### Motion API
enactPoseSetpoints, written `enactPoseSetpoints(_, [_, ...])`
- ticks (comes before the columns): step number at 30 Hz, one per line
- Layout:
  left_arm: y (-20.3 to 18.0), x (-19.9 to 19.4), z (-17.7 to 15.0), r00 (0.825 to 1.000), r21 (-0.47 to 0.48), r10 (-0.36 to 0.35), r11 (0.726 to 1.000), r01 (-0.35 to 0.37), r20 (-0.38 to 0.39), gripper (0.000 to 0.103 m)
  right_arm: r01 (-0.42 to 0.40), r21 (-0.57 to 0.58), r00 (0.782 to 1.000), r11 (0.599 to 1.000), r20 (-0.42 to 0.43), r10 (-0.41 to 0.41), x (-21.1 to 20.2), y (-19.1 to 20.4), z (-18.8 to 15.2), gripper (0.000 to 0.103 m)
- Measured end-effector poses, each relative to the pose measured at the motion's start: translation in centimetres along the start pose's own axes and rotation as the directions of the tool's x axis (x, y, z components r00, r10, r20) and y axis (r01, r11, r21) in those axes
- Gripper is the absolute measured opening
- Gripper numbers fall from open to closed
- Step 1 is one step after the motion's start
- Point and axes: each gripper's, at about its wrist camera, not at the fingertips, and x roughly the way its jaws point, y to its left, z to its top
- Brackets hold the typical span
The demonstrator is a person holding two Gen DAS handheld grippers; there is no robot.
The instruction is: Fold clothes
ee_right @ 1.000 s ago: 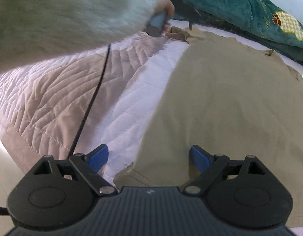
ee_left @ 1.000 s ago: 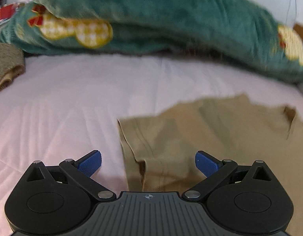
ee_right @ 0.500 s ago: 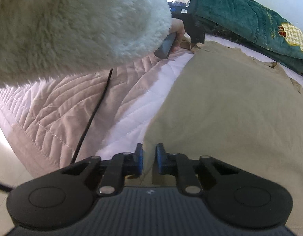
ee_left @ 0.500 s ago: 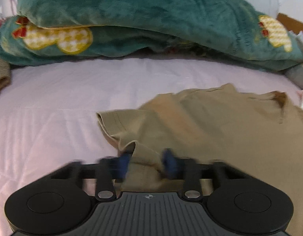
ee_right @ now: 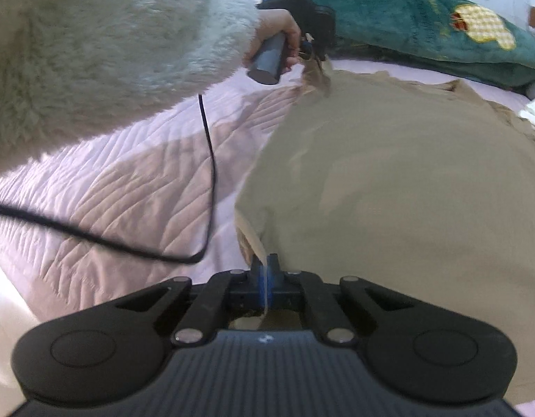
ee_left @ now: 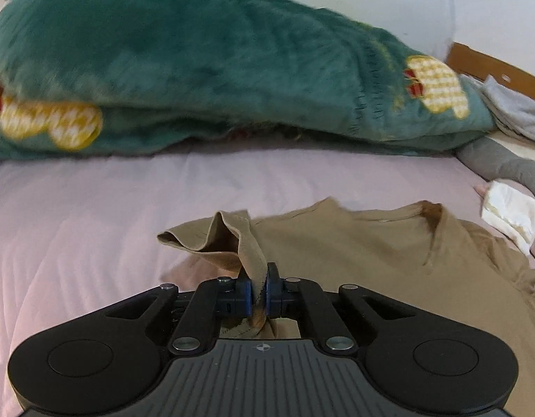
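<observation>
One big bed (ee_left: 76, 215) with a pink quilted cover fills both views. At its far side lies one thick green blanket (ee_left: 205, 69) with yellow checked patches. One tan shirt (ee_right: 389, 180) is spread flat on the bed, nearer than the blanket. Past it, on the right, are some grey clothes (ee_left: 510, 111) and one small white cloth (ee_left: 510, 212).

One fluffy white sleeve (ee_right: 93, 52) blocks much of the right wrist view, and one black cable (ee_right: 208, 139) hangs across the bed there.

There are two grippers. The left gripper (ee_left: 257, 293) has just closed its fingers tight on the shirt's sleeve end, lifting it up. The right gripper (ee_right: 265, 278) has just closed its fingers on the shirt's bottom edge.
</observation>
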Motion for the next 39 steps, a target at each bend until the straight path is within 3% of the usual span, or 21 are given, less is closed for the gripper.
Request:
enactPoseSetpoints(6, [-5.5,-0.6,0.7,1.000,0.100,-0.021,0.995,0.021,0.003,0.007,0.026,0.129,1.000,0.991,0.011,-0.028,-0.6,-3.7,0.5,0.003])
enactPoseSetpoints(11, [-9.5,-1.1,0.2,1.000,0.179,-0.013,0.984,0.014,-0.007,0.007,0.047,0.288,0.999,0.957,-0.016,-0.044,-0.8,-8.6,0.4,0.003])
enactPoseSetpoints(19, [-16.8,-1.7,0.0,0.999,0.337,-0.036,0.941,0.038,-0.011,0.007,0.112,0.368,0.986,0.923,0.072,-0.149,-4.5,-13.1,1.3,0.003])
enactPoseSetpoints(24, [-22.7,0.0,-0.9,0.996,0.430,-0.066,0.899,0.082,-0.052,0.010,0.185,0.455,0.979,0.871,-0.013,-0.201,-4.5,-17.2,-0.5,0.003])
enactPoseSetpoints(26, [-25.2,0.9,-2.0,0.994,0.482,-0.067,0.870,0.099,-0.083,0.019,0.194,0.455,0.981,0.869,-0.088,-0.174,-3.7,-18.5,-1.2,0.004])
enactPoseSetpoints(28, [-27.2,1.7,-2.9,0.992,0.525,-0.064,0.844,0.112,-0.108,0.019,0.168,0.413,0.983,0.895,-0.141,-0.120,-3.3,-19.4,-0.6,0.007])
enactPoseSetpoints(29, [-28.1,2.1,-3.4,0.991,0.542,-0.060,0.832,0.115,-0.118,0.019,0.154,0.391,0.981,0.907,-0.169,-0.094,-3.1,-19.8,-0.4,0.014])
enactPoseSetpoints(30, [-28.8,2.5,-3.9,0.991,0.555,-0.053,0.824,0.115,-0.127,0.019,0.155,0.358,0.976,0.921,-0.201,-0.086,-3.1,-20.2,0.4,0.028])
enactPoseSetpoints(31, [-29.2,2.6,-4.2,0.990,0.567,-0.047,0.816,0.115,-0.133,0.019,0.167,0.318,0.971,0.933,-0.217,-0.100,-3.1,-20.4,0.9,0.039])
enactPoseSetpoints(32, [-29.6,2.8,-4.6,0.990,0.578,-0.042,0.808,0.114,-0.137,0.019,0.192,0.280,0.966,0.941,-0.224,-0.130,-3.3,-20.5,1.3,0.059])
enactPoseSetpoints(33, [-29.9,2.7,-4.8,0.990,0.587,-0.040,0.802,0.112,-0.135,0.021,0.216,0.242,0.960,0.946,-0.229,-0.161,-3.5,-20.5,1.6,0.067])
enactPoseSetpoints(35, [-30.2,2.4,-5.0,0.991,0.598,-0.041,0.794,0.110,-0.128,0.028,0.240,0.213,0.958,0.947,-0.210,-0.195,-4.1,-20.7,2.2,0.069])
enactPoseSetpoints(36, [-30.1,2.1,-4.9,0.991,0.592,-0.048,0.798,0.113,-0.126,0.039,0.251,0.200,0.957,0.947,-0.200,-0.211,-4.5,-20.8,2.5,0.071])
enactPoseSetpoints(37, [-29.9,1.7,-4.5,0.991,0.579,-0.059,0.807,0.119,-0.121,0.047,0.251,0.207,0.958,0.946,-0.193,-0.212,-4.8,-20.9,2.7,0.071])
enactPoseSetpoints(39, [-29.4,0.9,-3.5,0.990,0.547,-0.084,0.826,0.132,-0.112,0.055,0.235,0.233,0.966,0.944,-0.167,-0.199,-5.4,-21.3,3.1,0.074])
